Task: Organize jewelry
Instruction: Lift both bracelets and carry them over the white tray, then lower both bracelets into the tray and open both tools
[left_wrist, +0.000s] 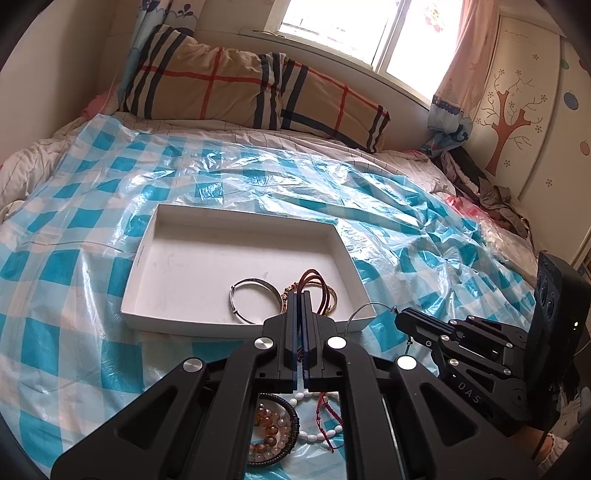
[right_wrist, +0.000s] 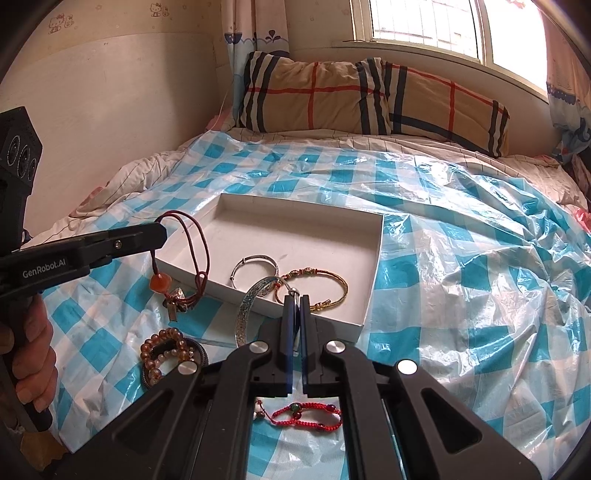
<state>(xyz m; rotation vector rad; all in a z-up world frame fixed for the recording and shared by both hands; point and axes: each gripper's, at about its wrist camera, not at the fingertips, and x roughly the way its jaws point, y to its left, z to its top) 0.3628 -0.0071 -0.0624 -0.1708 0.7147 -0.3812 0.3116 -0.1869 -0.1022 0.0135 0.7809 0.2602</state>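
A white tray (left_wrist: 173, 314) (right_wrist: 369, 258) lies on the bed and holds a silver bangle (left_wrist: 255, 301) (right_wrist: 255, 269) and a gold bracelet (right_wrist: 325, 291). My left gripper (left_wrist: 301, 295) (right_wrist: 162, 232) is shut on a brown cord necklace (left_wrist: 314, 282) (right_wrist: 201, 254) with an orange bead, held over the tray's near left edge. My right gripper (right_wrist: 295, 299) (left_wrist: 399, 314) is shut on a flat silver bangle (right_wrist: 247, 314) at the tray's near edge. Amber bead bracelets (right_wrist: 162, 350), a white bead string (left_wrist: 314, 435) and a red cord bracelet (right_wrist: 306, 415) lie loose in front.
A crinkled blue-and-white checked plastic sheet (left_wrist: 74, 229) (right_wrist: 461, 295) covers the bed. A plaid pillow (left_wrist: 240, 92) (right_wrist: 369, 96) lies at the head under the window. Clothes (left_wrist: 491, 195) are piled at the right bedside by a wardrobe.
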